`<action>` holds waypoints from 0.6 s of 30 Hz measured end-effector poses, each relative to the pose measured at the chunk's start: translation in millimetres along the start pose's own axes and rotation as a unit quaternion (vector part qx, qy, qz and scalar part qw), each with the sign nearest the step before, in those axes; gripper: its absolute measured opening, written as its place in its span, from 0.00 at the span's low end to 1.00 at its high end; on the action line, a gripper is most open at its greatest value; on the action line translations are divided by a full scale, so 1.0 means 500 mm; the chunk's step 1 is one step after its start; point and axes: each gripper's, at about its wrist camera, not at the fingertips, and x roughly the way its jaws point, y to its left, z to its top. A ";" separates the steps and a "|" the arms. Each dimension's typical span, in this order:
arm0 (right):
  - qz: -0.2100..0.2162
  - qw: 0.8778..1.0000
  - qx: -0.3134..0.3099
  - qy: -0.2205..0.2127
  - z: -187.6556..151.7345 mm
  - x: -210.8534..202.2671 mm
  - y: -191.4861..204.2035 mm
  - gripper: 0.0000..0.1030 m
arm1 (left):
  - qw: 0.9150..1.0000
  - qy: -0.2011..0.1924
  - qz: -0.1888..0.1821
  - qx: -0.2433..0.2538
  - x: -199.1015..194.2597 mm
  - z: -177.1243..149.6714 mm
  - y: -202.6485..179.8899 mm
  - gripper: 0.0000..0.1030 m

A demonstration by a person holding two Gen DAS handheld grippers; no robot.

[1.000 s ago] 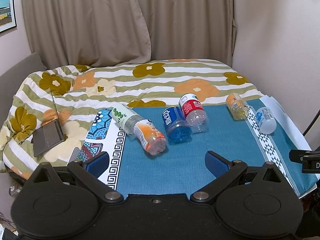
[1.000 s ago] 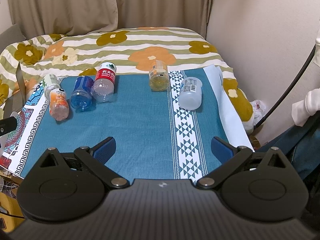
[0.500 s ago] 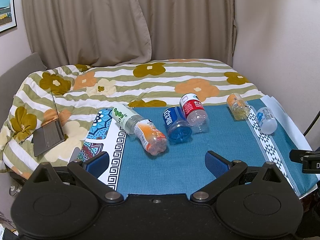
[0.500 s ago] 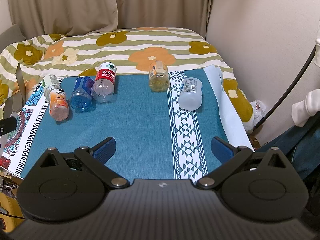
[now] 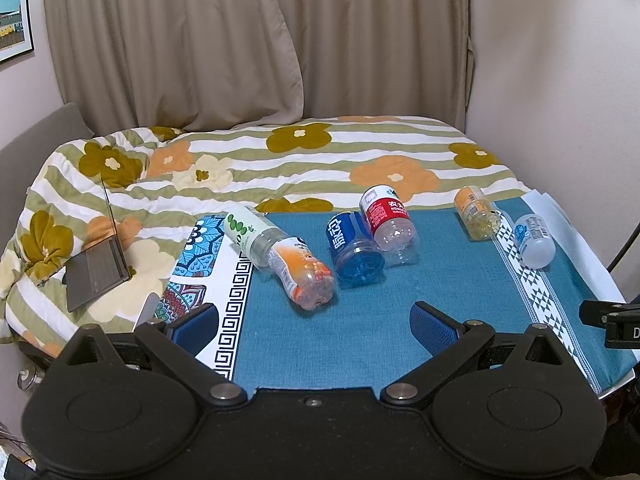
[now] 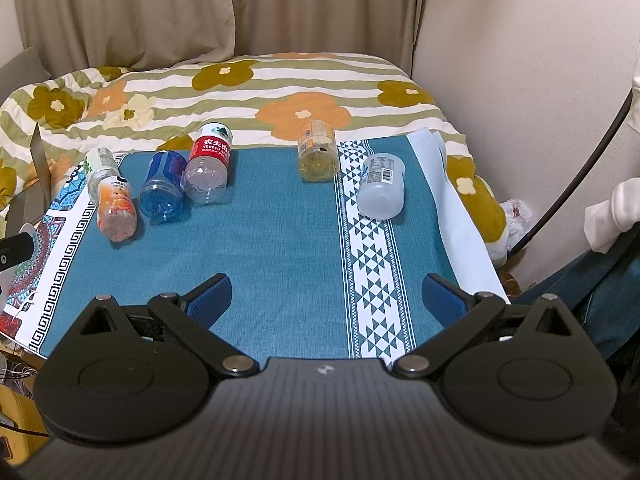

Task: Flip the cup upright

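Observation:
Several cut-bottle cups lie on their sides on a blue cloth (image 5: 360, 332) (image 6: 272, 248). From left: a green-label cup (image 5: 246, 232) (image 6: 98, 162), an orange-label cup (image 5: 304, 274) (image 6: 116, 208), a blue cup (image 5: 354, 250) (image 6: 162, 190), a red-label cup (image 5: 388, 220) (image 6: 208, 164), a yellow cup (image 5: 478, 218) (image 6: 318, 156) and a frosted white cup (image 5: 534, 240) (image 6: 380, 188). My left gripper (image 5: 314, 322) is open, hovering near the cloth's front, short of the orange cup. My right gripper (image 6: 326, 294) is open too, well short of the white cup. Neither holds anything.
A flowered quilt (image 5: 280, 164) covers the bed behind the cloth. A laptop (image 5: 96, 268) lies at the left on the quilt. Curtains and a wall close the back and right. A person's sleeve (image 6: 612, 216) and a dark cable (image 6: 580, 176) are at the right.
Both grippers have crept slightly forward; the cups look marginally closer. No cup has moved and both grippers stay open.

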 end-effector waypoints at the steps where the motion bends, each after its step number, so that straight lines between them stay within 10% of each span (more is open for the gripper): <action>1: 0.000 1.000 0.000 0.000 0.000 0.000 0.000 1.00 | 1.000 0.000 0.000 0.000 0.001 0.000 0.000 1.00; 18: 0.012 1.000 0.006 0.001 0.000 -0.002 -0.008 1.00 | 1.000 0.007 0.005 -0.006 -0.002 0.003 -0.008 1.00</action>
